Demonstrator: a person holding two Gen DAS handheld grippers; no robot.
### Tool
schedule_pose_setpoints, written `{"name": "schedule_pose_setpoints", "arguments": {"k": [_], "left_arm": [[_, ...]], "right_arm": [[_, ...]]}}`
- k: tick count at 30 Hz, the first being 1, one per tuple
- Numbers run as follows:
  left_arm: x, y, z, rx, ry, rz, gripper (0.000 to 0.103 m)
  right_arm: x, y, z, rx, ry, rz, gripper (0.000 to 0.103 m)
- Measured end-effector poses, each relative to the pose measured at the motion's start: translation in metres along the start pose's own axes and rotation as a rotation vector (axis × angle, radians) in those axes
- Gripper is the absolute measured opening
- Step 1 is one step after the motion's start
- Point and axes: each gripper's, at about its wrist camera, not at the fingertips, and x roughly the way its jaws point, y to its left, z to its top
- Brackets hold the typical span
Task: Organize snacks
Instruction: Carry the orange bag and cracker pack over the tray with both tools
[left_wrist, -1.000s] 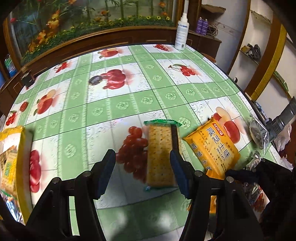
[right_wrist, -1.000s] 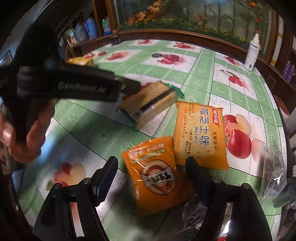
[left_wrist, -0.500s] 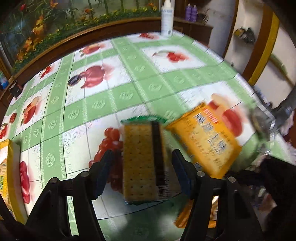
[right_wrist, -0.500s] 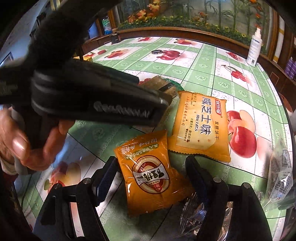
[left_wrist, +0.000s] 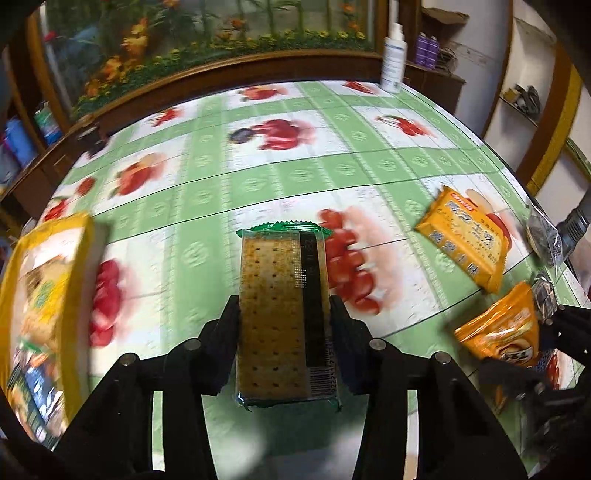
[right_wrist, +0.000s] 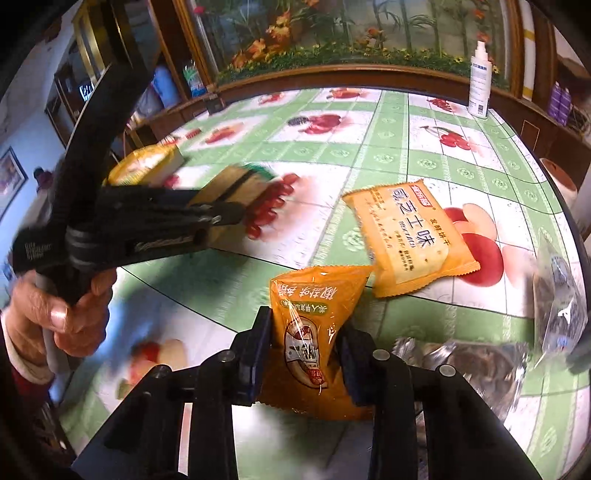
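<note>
A clear-wrapped cracker pack (left_wrist: 273, 314) with green ends lies lengthwise between the fingers of my left gripper (left_wrist: 284, 306). Its jaws are closing and the pads press on the pack's long sides, holding it above the fruit-print tablecloth (left_wrist: 295, 166). In the right wrist view the same pack (right_wrist: 236, 184) sticks out of the left gripper (right_wrist: 221, 218), which a hand holds. My right gripper (right_wrist: 304, 328) is shut on an orange snack packet (right_wrist: 314, 295), pinched narrow and tilted up off the cloth. A yellow biscuit packet (right_wrist: 406, 236) lies flat just beyond it.
A large yellow snack bag (left_wrist: 44, 295) lies at the left edge of the table. A white spray bottle (right_wrist: 480, 85) stands at the far right corner. Clear crumpled wrappers (right_wrist: 561, 295) lie at the near right. A wooden ledge borders the far side.
The left gripper closed on the cracker pack and carried it leftward off the grape print. The right gripper closed on the orange packet, squeezing it and tipping it up.
</note>
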Motion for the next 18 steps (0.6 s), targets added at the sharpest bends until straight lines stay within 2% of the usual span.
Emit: {"name": "schedule_pose_setpoints", "arguments": {"k": [5, 9, 18], "left_arm": [[-0.029, 0.038, -0.024, -0.106, -0.048, 0.105, 0.044], [-0.049, 0.066, -0.041, -0.175, -0.084, 0.182, 0.044], [-0.068, 0.11, -0.065, -0.272, -0.115, 0.255, 0.044]], "right_arm": [[-0.009, 0.006, 0.004, 0.09, -0.047, 0.123, 0.035], [-0.005, 0.022, 0.012, 0.112, -0.059, 0.188, 0.035], [0.011, 0.075, 0.026, 0.071, -0.043, 0.264, 0.034]]}}
